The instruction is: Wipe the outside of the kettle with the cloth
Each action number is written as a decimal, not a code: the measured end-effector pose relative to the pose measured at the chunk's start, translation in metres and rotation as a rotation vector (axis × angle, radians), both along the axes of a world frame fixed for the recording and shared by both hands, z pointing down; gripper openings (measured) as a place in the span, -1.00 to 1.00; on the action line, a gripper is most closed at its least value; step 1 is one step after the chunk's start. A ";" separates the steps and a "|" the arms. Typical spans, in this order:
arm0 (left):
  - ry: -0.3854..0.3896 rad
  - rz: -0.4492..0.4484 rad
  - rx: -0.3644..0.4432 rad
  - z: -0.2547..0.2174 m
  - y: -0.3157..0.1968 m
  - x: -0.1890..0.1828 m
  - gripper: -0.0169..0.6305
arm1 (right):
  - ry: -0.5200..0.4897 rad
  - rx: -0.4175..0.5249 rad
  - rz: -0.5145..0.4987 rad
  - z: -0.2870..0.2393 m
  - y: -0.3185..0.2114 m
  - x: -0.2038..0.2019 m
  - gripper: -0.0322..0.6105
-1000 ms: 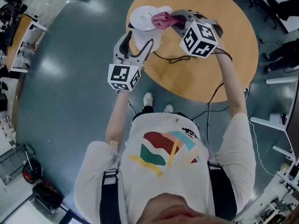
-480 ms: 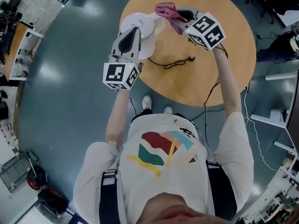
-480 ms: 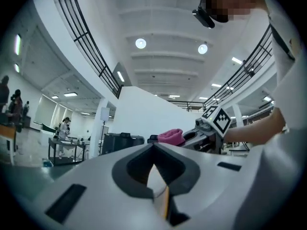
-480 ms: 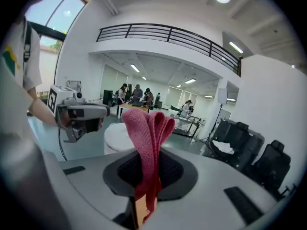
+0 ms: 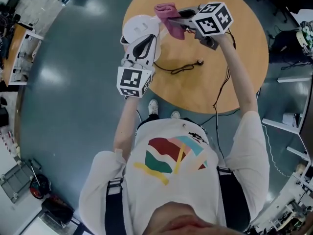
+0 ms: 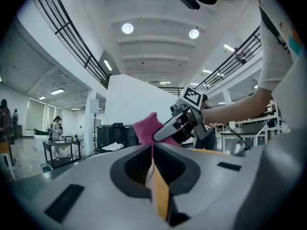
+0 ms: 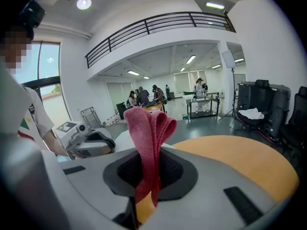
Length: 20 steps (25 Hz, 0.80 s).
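A white kettle [image 5: 136,27] stands near the left edge of the round wooden table [image 5: 234,67]. My left gripper [image 5: 145,39] lies against the kettle's near right side. Its jaws are shut, with a thin white sliver of the kettle showing between the pads [image 6: 152,150]. My right gripper [image 5: 178,16] hovers just right of the kettle, shut on a pink cloth [image 5: 167,14]. The cloth [image 7: 148,128] sticks up folded from those jaws [image 7: 148,176]. In the left gripper view, the right gripper [image 6: 160,134] and cloth [image 6: 145,127] sit just ahead. The right gripper view shows the left gripper [image 7: 88,145] beside the kettle [image 7: 122,137].
A black cord [image 5: 182,67] with a plug lies loose on the table in front of the kettle. The person's feet [image 5: 155,104] stand at the table's near edge. Benches and gear [image 5: 19,43] line the floor at the left. People [image 7: 144,96] stand far off.
The left jaws, open a second ago, have shut against the kettle. The right gripper has rolled and carried the cloth off the kettle's top to just beside it.
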<state>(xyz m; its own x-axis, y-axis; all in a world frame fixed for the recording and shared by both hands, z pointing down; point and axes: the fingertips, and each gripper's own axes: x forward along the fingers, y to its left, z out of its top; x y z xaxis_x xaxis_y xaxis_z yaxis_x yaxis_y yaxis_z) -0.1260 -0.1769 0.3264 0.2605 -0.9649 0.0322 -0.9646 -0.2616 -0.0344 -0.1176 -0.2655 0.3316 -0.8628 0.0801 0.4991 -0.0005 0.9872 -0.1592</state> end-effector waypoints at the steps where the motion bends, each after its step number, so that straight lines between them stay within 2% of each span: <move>1: 0.001 -0.003 -0.003 0.001 0.002 0.002 -0.82 | 0.019 -0.012 -0.020 -0.002 0.001 -0.001 -0.76; 4: -0.018 -0.005 -0.014 0.004 0.001 0.007 -0.82 | 0.090 -0.034 -0.090 -0.005 0.001 -0.006 -0.76; 7: -0.086 -0.004 -0.035 0.011 -0.006 0.013 -0.82 | 0.154 -0.050 -0.164 -0.004 -0.002 -0.012 -0.76; 9: -0.101 -0.005 -0.038 0.010 -0.008 0.016 -0.82 | 0.203 -0.002 -0.195 -0.006 -0.004 -0.013 -0.76; 12: -0.112 -0.007 -0.051 0.007 -0.007 0.017 -0.82 | 0.274 0.120 -0.217 -0.005 -0.004 -0.015 -0.76; 16: -0.148 -0.002 -0.070 0.014 -0.010 0.017 -0.82 | 0.353 0.177 -0.208 0.012 -0.015 -0.017 -0.76; 20: -0.146 -0.007 -0.083 0.016 -0.010 0.010 -0.82 | 0.342 0.093 -0.138 0.017 -0.028 -0.019 -0.76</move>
<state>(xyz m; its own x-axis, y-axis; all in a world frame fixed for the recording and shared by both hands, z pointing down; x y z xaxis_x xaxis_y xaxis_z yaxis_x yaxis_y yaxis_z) -0.1155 -0.1871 0.3422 0.2402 -0.9592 0.1489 -0.9527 -0.2624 -0.1534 -0.1364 -0.2937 0.3485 -0.6290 0.1246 0.7673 0.0956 0.9920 -0.0827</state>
